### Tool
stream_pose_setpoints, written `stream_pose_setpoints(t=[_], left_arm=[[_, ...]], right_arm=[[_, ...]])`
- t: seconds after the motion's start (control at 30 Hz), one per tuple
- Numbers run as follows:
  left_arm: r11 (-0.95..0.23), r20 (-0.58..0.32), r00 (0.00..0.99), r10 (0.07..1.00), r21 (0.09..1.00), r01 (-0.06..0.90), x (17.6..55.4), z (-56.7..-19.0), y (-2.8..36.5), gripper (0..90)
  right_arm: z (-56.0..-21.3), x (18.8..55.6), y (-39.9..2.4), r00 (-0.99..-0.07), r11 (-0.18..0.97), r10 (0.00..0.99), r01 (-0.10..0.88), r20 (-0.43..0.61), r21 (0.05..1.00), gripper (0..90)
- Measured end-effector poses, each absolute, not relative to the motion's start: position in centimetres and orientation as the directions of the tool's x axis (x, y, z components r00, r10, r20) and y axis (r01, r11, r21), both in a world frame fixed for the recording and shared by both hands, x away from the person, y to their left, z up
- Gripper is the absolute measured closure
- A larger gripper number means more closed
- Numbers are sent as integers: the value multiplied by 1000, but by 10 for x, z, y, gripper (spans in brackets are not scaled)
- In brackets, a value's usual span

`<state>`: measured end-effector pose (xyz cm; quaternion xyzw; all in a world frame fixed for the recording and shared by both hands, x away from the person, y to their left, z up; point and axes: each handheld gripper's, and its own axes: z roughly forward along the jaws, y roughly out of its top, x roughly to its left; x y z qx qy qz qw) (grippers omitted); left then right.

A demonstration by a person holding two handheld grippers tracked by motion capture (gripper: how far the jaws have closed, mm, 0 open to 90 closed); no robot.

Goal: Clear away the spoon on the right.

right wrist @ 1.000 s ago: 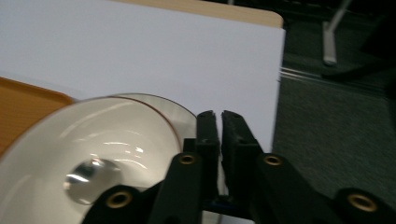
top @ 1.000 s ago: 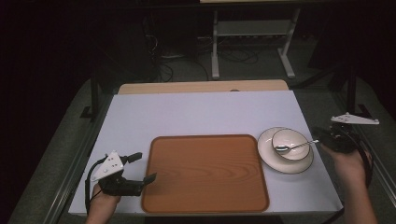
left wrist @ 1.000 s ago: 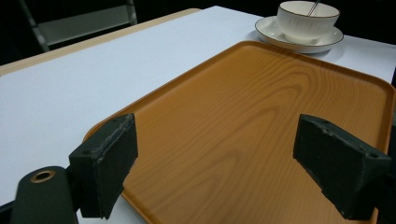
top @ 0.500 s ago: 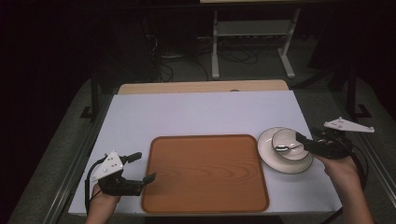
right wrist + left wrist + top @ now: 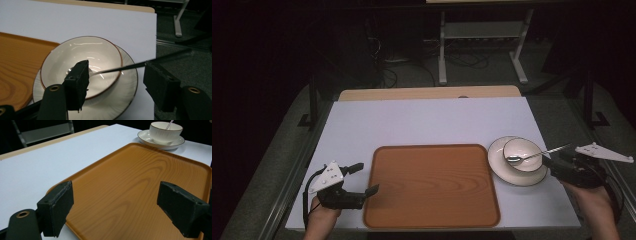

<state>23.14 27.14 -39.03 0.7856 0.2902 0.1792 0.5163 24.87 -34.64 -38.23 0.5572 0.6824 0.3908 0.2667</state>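
Spoon (image 5: 534,155) resting in bowl (image 5: 523,154), scoop end down inside, handle sticking out over rim toward 3 o'clock. Bowl seated on saucer (image 5: 517,176); stack sits at roughly 3 o'clock on white counter (image 5: 432,120), just beside right edge of wooden tray (image 5: 432,185), apparently not touching.

Right tool (image 5: 553,161) at 3 o'clock edge of counter, aimed at 9 o'clock toward the stack. Jaws have just been opening; now spread apart, released. In right gripper view, spoon handle (image 5: 125,67) runs across the gap between the two pads; right pad (image 5: 160,82) close to handle tip, left pad (image 5: 78,80) in front of the bowl (image 5: 60,65). No pad pressing on the spoon; exact contact at handle tip hard to tell. Saucer (image 5: 125,87) rim under both pads.

Left tool (image 5: 367,177) at 7 o'clock corner of counter, jaws wide, released, nothing gripped. In left gripper view, pads straddling near-left corner of tray (image 5: 130,185), hovering over its rim; touching or not, can't tell. Bowl (image 5: 165,131) and saucer (image 5: 160,141) at far end, well apart from this tool.

Tray surface bare wood grain.
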Motion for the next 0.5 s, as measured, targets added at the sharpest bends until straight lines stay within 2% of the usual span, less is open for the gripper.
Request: stream_pose_setpoints(t=[0.23,0.5], left_arm=[[-301,-19,770,638,914,272,232,-391,271,137],[-308,-14,771,636,912,271,232,-391,270,137]], right_arm=[[-392,255,-357,-203,34,974,572,101,819,361],[-402,274,-356,-222,-18,959,567,174,823,334]])
